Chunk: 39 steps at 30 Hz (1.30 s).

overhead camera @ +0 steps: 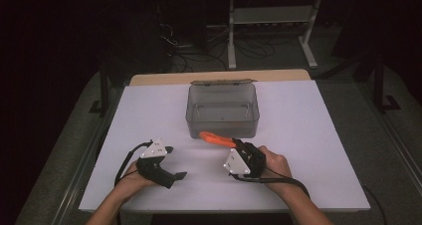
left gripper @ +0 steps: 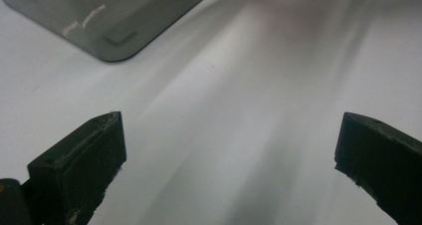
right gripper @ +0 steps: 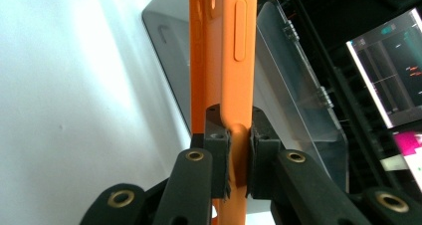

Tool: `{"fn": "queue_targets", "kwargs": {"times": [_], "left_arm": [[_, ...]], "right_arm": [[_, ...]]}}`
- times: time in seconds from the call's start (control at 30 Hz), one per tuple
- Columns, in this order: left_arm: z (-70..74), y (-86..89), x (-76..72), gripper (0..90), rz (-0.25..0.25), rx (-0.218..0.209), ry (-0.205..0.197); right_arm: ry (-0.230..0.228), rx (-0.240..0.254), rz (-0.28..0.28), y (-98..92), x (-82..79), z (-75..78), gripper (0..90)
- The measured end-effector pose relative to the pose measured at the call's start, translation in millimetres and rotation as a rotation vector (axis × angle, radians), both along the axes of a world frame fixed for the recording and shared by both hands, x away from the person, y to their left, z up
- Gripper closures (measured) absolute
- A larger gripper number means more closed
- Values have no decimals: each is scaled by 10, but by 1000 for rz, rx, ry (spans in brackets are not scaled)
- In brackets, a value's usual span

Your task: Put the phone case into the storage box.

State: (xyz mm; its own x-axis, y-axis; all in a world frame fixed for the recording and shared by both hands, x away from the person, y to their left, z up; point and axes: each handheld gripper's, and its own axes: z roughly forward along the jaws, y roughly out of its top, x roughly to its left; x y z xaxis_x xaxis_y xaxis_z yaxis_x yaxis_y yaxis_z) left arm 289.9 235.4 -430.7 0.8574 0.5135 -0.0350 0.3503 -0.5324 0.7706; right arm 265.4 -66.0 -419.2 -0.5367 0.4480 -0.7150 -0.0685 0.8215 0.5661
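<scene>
Right now the right gripper (overhead camera: 238, 146) pinches an orange phone case (overhead camera: 217, 139) by one edge w/ its fingers (right gripper: 217, 150), case held above the bench (overhead camera: 298, 150) just before the near wall of the open grey bin (overhead camera: 222, 110), which sits toward the far edge. Left gripper (overhead camera: 175, 161) idles near the front-left corner, fingers (left gripper: 84, 165) spread, nothing between. Likely step: drop case into bin. Lift clear of the rim, centre it, then release; thin edge grip could slip.

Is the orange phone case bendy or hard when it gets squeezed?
Probably a bit bendy: the orange phone case looks pinched in where the right gripper clamps its edge. It juts out without drooping, so likely light and fairly firm.
</scene>
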Motion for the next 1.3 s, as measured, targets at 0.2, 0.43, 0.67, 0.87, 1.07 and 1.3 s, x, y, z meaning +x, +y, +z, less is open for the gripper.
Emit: {"fn": "queue_targets", "kwargs": {"times": [0.2,0.43,0.67,0.87,1.07,1.3], "left_arm": [[-9,-13,-3,0,-8,1,0],[-9,-18,6,0,-9,-4,-6],[-17,-13,8,0,-9,-5,-4],[-18,-12,12,0,-7,-7,-4],[-19,-4,18,0,-6,-4,-4],[-22,-3,15,0,-7,-2,-4]], "right_arm": [[31,43,1,-22,23,12,811],[78,105,2,-61,47,43,811],[130,153,1,-108,80,72,811],[183,211,-4,-150,117,92,812],[234,263,0,-193,149,108,811],[287,318,5,-240,183,124,811]]}}
